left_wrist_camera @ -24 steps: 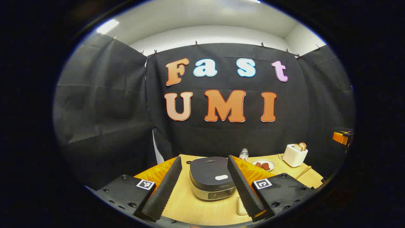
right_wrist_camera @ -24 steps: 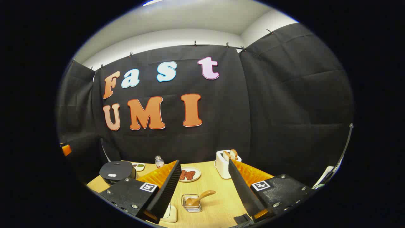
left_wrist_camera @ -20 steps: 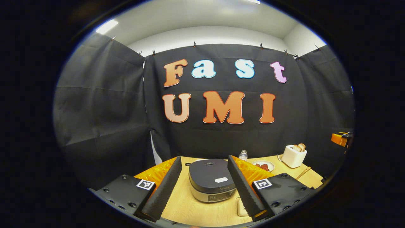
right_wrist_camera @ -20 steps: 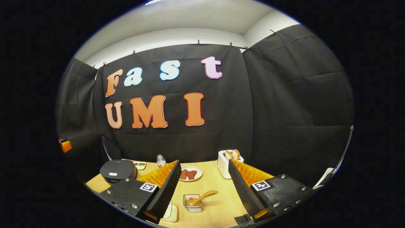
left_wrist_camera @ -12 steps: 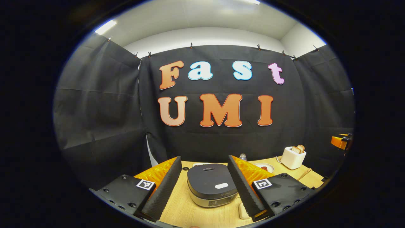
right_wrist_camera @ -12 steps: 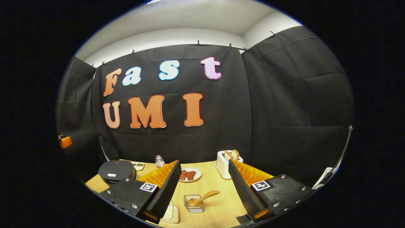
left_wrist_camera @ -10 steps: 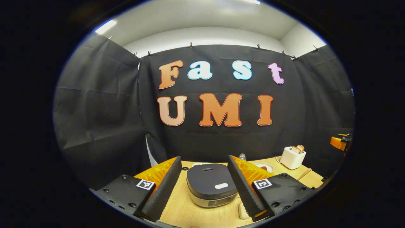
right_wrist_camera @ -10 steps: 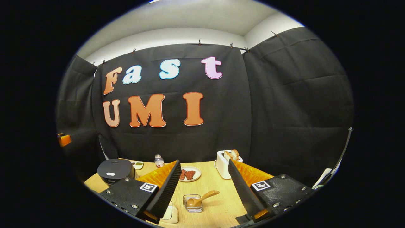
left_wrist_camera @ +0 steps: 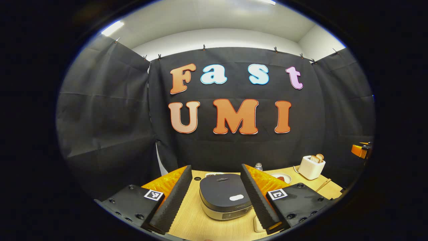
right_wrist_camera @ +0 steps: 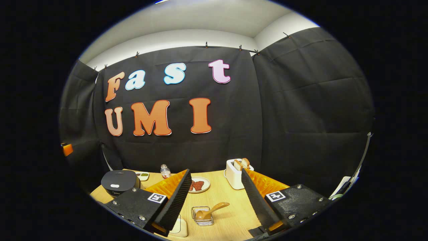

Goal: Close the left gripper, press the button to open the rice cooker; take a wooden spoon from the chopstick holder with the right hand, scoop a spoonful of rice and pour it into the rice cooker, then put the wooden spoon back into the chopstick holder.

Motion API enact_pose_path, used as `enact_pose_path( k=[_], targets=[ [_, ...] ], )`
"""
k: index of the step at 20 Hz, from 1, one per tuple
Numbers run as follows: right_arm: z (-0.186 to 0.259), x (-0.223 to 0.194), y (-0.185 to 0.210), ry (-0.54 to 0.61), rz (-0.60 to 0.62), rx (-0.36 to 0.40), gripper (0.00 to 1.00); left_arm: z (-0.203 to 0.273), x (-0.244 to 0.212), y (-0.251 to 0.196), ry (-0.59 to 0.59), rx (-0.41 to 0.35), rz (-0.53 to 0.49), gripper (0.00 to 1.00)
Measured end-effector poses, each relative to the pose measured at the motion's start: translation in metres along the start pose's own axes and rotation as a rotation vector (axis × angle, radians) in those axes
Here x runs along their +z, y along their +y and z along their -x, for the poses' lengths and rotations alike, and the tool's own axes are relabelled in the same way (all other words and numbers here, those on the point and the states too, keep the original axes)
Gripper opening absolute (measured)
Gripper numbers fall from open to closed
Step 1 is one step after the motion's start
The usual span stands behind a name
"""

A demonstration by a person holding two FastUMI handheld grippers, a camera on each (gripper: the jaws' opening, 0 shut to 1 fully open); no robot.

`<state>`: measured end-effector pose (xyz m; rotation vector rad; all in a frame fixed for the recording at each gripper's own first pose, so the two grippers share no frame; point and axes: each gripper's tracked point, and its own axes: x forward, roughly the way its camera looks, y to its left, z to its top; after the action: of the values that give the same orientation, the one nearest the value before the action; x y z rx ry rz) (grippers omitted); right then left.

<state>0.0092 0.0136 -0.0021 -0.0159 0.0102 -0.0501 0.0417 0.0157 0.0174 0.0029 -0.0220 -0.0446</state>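
Observation:
The rice cooker (left_wrist_camera: 224, 197) stands on the wooden table with its dark lid down and a white button (left_wrist_camera: 236, 197) near the lid's front. It sits just beyond my left gripper (left_wrist_camera: 215, 167), between the two fingers, and the gripper is open and holds nothing. In the right gripper view, a wooden spoon (right_wrist_camera: 211, 211) leans in a small wire chopstick holder (right_wrist_camera: 202, 217) just ahead of my right gripper (right_wrist_camera: 216, 171). That gripper is open too and touches nothing. The rice cooker (right_wrist_camera: 118, 182) is far to its left.
A white toaster (right_wrist_camera: 235, 173) with bread, a plate of red-brown food (right_wrist_camera: 199, 184), a small bottle (right_wrist_camera: 164, 171) and a little dish (right_wrist_camera: 142, 175) line the back of the table. A pale container (right_wrist_camera: 178, 228) sits half hidden behind the right gripper's left finger.
Both views have drifted only slightly. The cooker, spoon and holder stay put, and both grippers stay open.

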Motion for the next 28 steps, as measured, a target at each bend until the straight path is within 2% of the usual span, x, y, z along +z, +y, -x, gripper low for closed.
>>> enact_pose_path(
  k=[4,8,13,17,19,20,22,24,26,28],
  targets=[
    [0.001,0.003,-0.004,-0.005,0.000,-0.007,0.93,0.002,-0.001,-0.001,-0.003,-0.005,0.015,1.00],
    [0.005,0.003,-0.008,-0.007,0.010,-0.014,0.93,0.002,0.000,0.001,-0.003,-0.001,0.034,0.98],
    [0.007,0.001,-0.013,-0.003,-0.004,-0.022,0.93,0.002,-0.001,0.001,-0.004,0.001,0.024,0.62],
    [0.009,0.000,-0.016,0.001,-0.006,-0.028,0.93,0.005,-0.005,-0.009,0.009,-0.043,0.034,0.14],
    [0.010,-0.002,-0.016,0.008,-0.004,-0.027,0.93,0.011,0.004,0.012,-0.010,0.028,0.023,0.13],
    [0.010,-0.003,-0.016,0.013,-0.007,-0.027,0.93,0.004,0.002,0.009,-0.009,0.027,0.031,0.11],
    [0.010,-0.004,-0.018,0.016,-0.010,-0.032,0.93,0.004,-0.006,-0.004,0.017,-0.006,0.055,0.07],
    [0.011,-0.004,-0.018,0.017,-0.011,-0.034,0.93,-0.002,-0.012,-0.007,0.033,-0.023,0.023,0.02],
    [0.011,-0.006,-0.017,0.019,-0.011,-0.035,0.93,-0.011,-0.015,-0.019,0.042,-0.061,0.013,0.06],
    [0.013,-0.007,-0.017,0.021,-0.013,-0.034,0.93,-0.025,-0.025,-0.028,0.066,-0.086,0.026,0.04]
  ],
)
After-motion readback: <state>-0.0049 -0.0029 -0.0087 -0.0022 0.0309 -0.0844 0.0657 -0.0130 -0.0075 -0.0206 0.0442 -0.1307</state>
